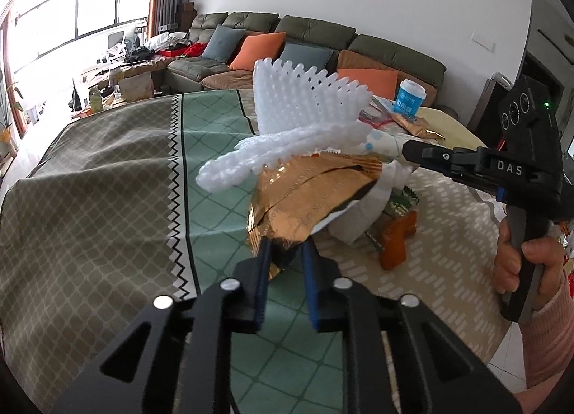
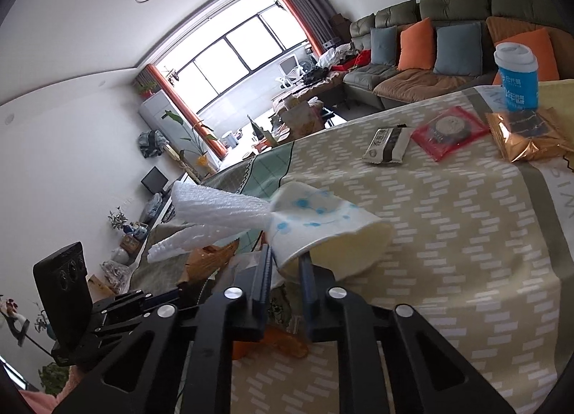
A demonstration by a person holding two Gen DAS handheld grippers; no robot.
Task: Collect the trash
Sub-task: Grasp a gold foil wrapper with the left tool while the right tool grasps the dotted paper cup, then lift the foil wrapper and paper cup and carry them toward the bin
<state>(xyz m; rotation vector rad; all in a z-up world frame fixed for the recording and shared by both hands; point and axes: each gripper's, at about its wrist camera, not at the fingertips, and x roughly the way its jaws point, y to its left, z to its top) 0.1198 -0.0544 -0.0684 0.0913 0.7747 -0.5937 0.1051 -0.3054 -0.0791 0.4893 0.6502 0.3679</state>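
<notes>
Left wrist view, frame centre: the left gripper (image 1: pixel 285 256) pinches one copper foil bag (image 1: pixel 308 195) under one white foam net (image 1: pixel 305 105); the right gripper (image 2: pixel 285 263) clamps one paper cup (image 2: pixel 323 231).

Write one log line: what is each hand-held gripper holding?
left hand-held gripper: shut on gold wrapper | right hand-held gripper: shut on paper cup | foam net: between

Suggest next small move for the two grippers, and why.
Probably carry both loads off to a bin; none is in view. The left gripper grips a copper foil wrapper, the right gripper a paper cup, both full.
</notes>
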